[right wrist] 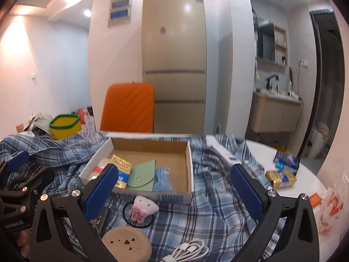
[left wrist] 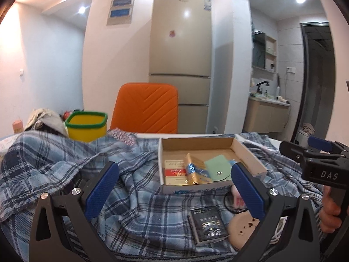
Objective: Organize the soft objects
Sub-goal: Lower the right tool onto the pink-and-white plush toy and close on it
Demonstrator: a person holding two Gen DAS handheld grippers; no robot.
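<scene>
A blue plaid shirt lies crumpled over the table; it also shows in the right wrist view. An open cardboard box sits on it, also in the right wrist view, holding packets and a green pouch. My left gripper is open and empty above the shirt, before the box. My right gripper is open and empty above the shirt, over a small plush toy on a hair tie. The right gripper also shows at the right edge of the left wrist view.
A dark booklet, a beige round case and a white cable lie on the shirt. A yellow bin, an orange chair and a fridge stand behind. Packets and a plastic bag lie at the right.
</scene>
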